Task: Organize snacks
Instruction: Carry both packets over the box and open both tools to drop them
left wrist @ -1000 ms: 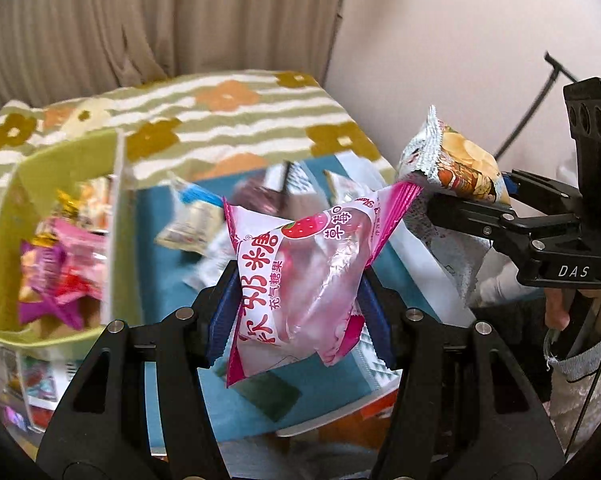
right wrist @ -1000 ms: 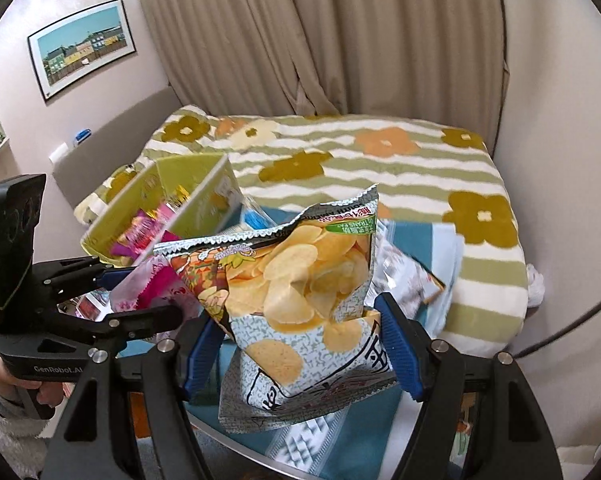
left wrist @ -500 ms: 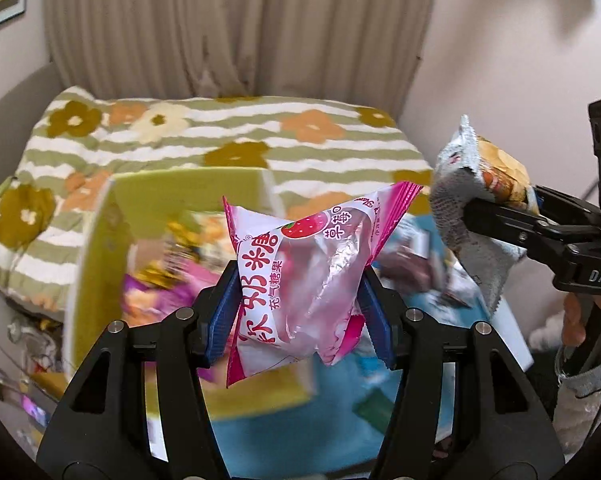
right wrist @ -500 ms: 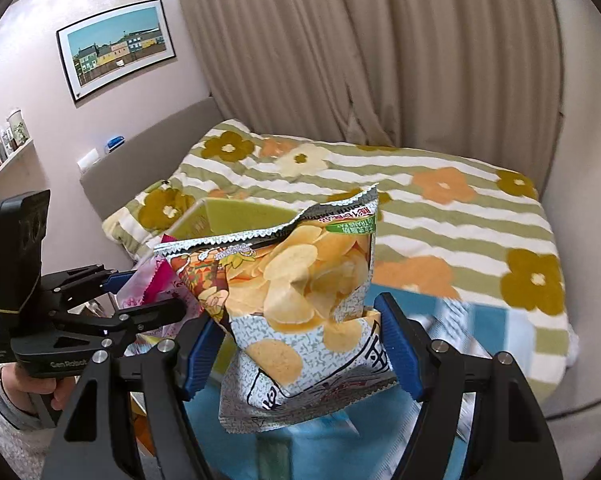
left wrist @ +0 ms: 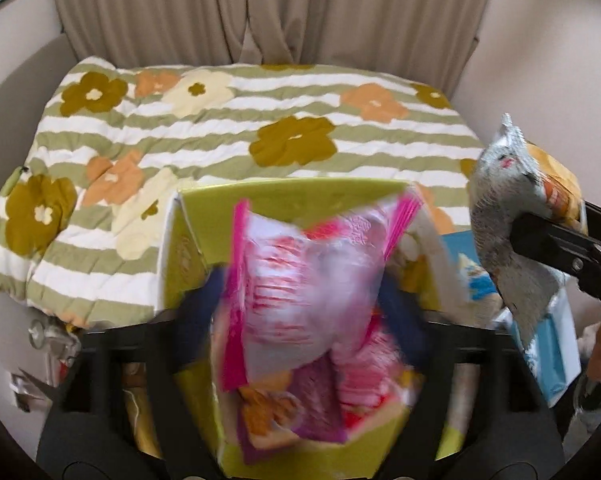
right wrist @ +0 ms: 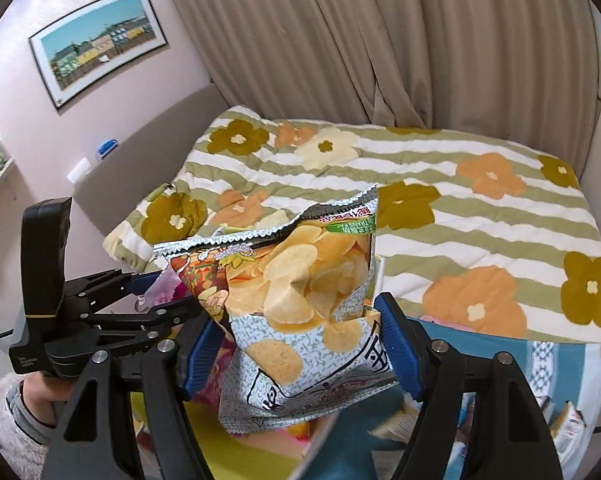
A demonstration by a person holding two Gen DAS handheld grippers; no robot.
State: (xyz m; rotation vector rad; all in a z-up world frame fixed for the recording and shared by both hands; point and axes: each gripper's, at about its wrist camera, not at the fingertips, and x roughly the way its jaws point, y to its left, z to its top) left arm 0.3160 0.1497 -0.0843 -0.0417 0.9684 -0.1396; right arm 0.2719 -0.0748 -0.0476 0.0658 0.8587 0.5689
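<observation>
Writing: on chip bag, upside-down green tab with small Latin letters, too small to read; large black characters on lower panel, cut off by folds. On pink bag, red print smeared by motion, unreadable. On left gripper's body in right wrist view, a small white label, too small to read.
Left gripper: jaws opening, blue pads drawn off the sides of the pink bag, which sits between them above the green box.
Right gripper: clamped on chip bag, 2 blue pads pressing its lower sides; bag upright, top seal crumpled.
Left wrist view only: box interior with purple and pink packets in it; far wall of box against quilt; chip bag's silver back at right edge.
Right wrist view only: framed picture on wall at left, shelf with jars at far left, person's hand in fleecy sleeve under left gripper, blue cloth with loose packets at lower right.
Edges: box just beside the quilt's near edge; chip bag just right of box.
Open room: quilt bare up to curtain; grippers close side by side over box.
</observation>
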